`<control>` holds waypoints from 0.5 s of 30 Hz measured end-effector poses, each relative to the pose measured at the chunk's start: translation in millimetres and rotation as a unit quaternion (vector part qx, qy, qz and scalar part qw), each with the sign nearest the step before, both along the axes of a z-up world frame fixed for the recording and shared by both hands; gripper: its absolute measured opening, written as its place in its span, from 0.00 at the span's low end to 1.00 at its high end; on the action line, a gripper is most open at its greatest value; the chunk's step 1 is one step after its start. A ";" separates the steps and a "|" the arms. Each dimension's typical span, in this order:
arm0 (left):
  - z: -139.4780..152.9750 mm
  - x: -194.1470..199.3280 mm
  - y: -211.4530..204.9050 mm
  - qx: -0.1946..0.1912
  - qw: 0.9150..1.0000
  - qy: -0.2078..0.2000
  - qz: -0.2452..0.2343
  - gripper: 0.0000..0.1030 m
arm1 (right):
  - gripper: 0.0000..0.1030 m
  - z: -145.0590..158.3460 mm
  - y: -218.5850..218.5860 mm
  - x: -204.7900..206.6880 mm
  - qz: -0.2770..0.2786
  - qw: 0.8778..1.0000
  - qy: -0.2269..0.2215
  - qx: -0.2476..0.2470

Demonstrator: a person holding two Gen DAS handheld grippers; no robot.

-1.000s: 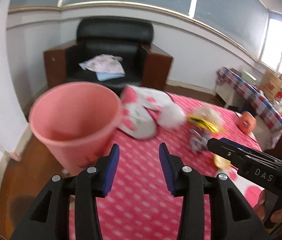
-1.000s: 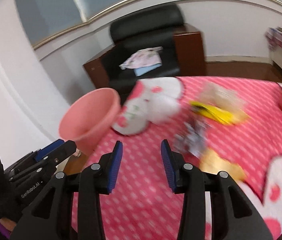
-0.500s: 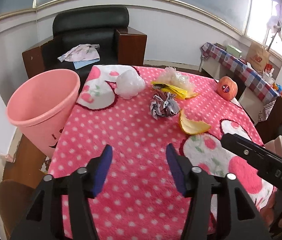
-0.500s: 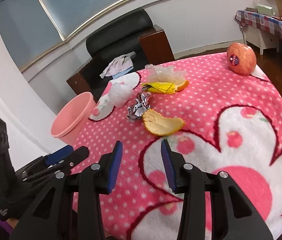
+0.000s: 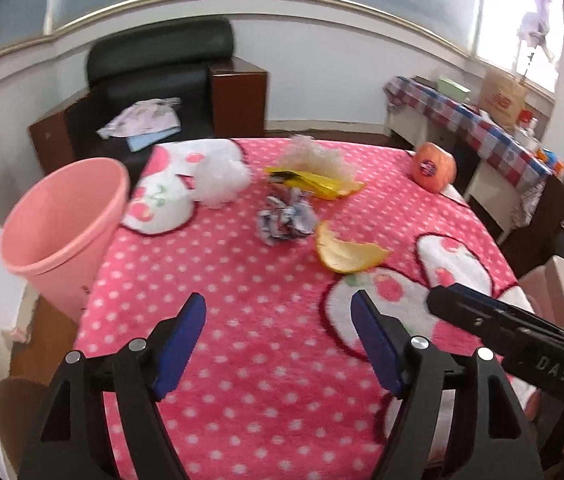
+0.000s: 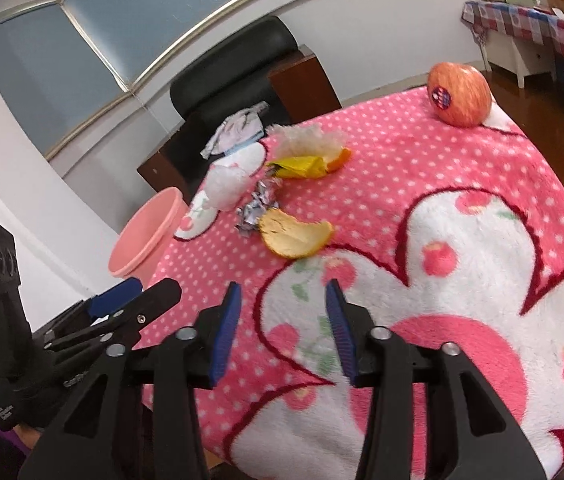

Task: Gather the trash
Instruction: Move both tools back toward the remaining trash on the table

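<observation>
Currently both tongs hover over the near edge of the worktop [image 5: 242, 320], which carries a pink polka-dot blanket; neither touches anything.

Left tongs [image 5: 278, 336]: spread wide, nothing between the blue pads; the jaws have just been opening. Right tongs [image 6: 283, 328]: parted about halfway, also empty, jaws have just been opening a little.

Landmark for places: orange peel [image 6: 295, 236], the nearest piece of trash to both tongs, lying on the blanket ahead of them.
- Crumpled foil wrapper [image 6: 256, 208]: just beyond the peel, on the bin side; whether the two touch I cannot tell.
- Yellow wrapper [image 6: 301, 166]: farther back from the peel, with a second bit of orange peel [image 6: 339, 158] at its end.
- Clear crinkled plastic [image 6: 305, 138]: behind the yellow wrapper.
- White wad [image 6: 224, 188]: beyond the foil, toward the bin; tissue or plastic, cannot tell.
- Apple [image 6: 459, 94]: well apart from the peel, at the far right corner; looks whole, probably not trash.
- Pink bin [image 5: 64, 224]: off the worktop's left edge, well left of the peel; the visible part of its inside looks bare.

Judgement on progress: no piece visibly collected, all trash still on the blanket. Whole task remains.
</observation>
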State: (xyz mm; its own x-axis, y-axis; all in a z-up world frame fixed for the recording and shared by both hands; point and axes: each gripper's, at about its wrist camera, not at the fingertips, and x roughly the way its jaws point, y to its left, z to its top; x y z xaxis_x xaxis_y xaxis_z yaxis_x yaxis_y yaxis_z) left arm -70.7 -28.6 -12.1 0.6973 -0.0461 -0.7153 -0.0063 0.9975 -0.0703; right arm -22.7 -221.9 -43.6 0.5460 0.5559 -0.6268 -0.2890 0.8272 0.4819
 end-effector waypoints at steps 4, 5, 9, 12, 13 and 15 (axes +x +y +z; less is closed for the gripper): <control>-4.1 12.1 -11.0 0.007 1.000 0.006 -0.010 0.71 | 0.47 0.7 -1.0 2.7 0.001 1.000 -0.006 -0.019; -4.9 14.7 -13.5 0.008 1.000 0.009 -0.014 0.71 | 0.47 0.1 -1.4 4.0 0.005 1.000 -0.004 -0.018; -9.9 24.2 -22.0 0.007 0.999 0.037 -0.016 0.71 | 0.47 -1.4 -2.1 8.7 0.034 0.999 0.001 -0.005; -7.4 19.1 -23.2 0.004 0.999 0.032 -0.002 0.71 | 0.47 1.0 -1.8 9.9 0.059 0.998 -0.006 0.004; -6.9 16.2 -25.1 0.005 0.999 0.032 0.000 0.70 | 0.47 1.3 -3.0 9.3 0.064 0.998 -0.008 0.009; -7.1 9.5 -27.7 0.004 0.999 0.035 0.006 0.68 | 0.47 -0.1 -5.4 8.0 0.073 0.997 -0.008 0.014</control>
